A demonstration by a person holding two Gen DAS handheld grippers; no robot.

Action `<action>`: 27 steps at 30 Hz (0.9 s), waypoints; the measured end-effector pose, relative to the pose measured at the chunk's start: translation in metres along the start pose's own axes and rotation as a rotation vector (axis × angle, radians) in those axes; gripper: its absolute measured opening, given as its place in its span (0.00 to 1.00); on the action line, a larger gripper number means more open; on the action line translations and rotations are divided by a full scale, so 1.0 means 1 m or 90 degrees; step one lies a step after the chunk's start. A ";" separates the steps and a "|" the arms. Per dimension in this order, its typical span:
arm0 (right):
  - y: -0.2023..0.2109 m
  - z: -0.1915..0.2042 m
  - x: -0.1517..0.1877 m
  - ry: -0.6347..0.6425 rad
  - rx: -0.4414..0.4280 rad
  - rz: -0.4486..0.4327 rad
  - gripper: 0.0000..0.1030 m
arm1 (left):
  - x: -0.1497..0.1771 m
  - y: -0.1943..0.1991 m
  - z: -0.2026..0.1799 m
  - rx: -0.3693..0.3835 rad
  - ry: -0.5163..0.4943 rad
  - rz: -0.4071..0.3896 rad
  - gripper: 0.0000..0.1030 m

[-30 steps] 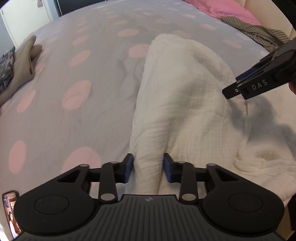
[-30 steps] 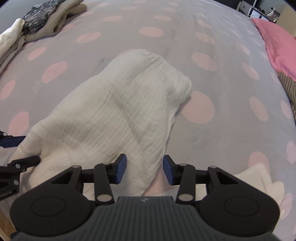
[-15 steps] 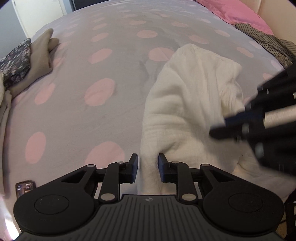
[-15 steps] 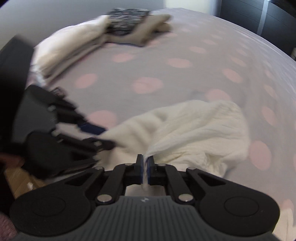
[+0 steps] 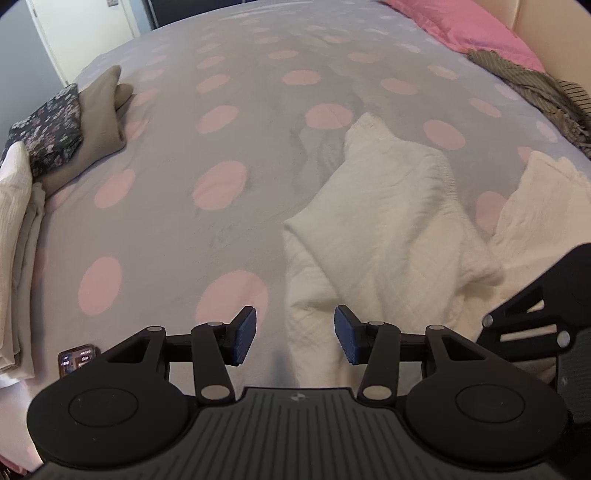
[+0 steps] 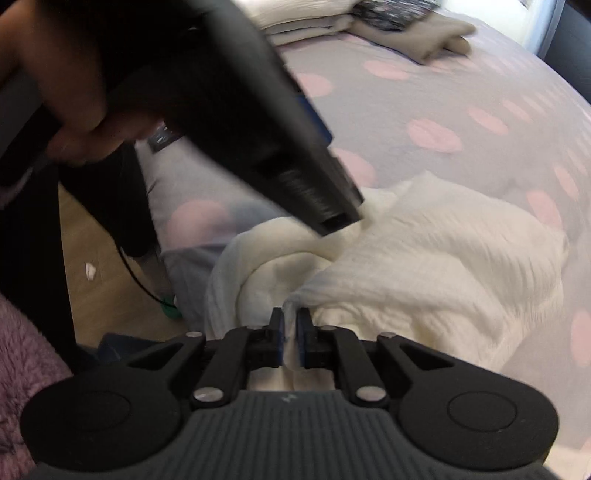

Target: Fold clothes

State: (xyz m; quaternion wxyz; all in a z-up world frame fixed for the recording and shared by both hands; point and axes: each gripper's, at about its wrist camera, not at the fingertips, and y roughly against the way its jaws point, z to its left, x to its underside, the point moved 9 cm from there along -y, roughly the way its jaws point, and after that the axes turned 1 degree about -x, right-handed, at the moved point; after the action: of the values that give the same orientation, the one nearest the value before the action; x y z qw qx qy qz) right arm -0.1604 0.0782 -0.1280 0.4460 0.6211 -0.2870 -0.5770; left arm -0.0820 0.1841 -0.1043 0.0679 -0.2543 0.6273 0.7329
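A white crinkled garment lies rumpled on the grey bedspread with pink dots, near the bed's front edge. My left gripper hovers over the garment's left edge. Its jaws are opening and the pads touch nothing; cloth lies below the gap. My right gripper pinches an edge of the white garment between its blue pads, though its jaws are opening slightly. In the right wrist view the left gripper's blurred black body crosses close overhead, held by a hand. The right gripper's body shows at the left wrist view's right edge.
Folded clothes are stacked at the bed's far left side, with a phone near them. A pink pillow and a striped garment lie at the far right. Wooden floor lies beyond the bed's edge.
The left gripper opened, let go of the fold of white cloth and rose. The right gripper closed on the garment's edge, rolled, and swung toward the left gripper.
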 end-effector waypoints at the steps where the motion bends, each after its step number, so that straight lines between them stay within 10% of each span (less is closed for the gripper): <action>1: 0.004 -0.003 0.001 -0.006 0.003 -0.004 0.10 | -0.002 0.001 -0.004 0.007 -0.003 -0.003 0.45; 12: 0.052 -0.033 0.034 -0.025 0.049 -0.022 0.37 | -0.024 0.017 -0.037 0.056 -0.018 -0.041 0.55; 27: 0.063 -0.078 0.086 -0.090 0.127 0.043 0.45 | -0.060 0.017 -0.110 0.100 -0.108 -0.066 0.55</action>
State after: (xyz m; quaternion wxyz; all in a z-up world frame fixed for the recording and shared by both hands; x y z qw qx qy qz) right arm -0.0603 -0.0068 -0.1172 0.3795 0.6104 -0.3943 -0.5726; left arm -0.0059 0.0886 -0.0709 0.1783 -0.2174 0.6610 0.6958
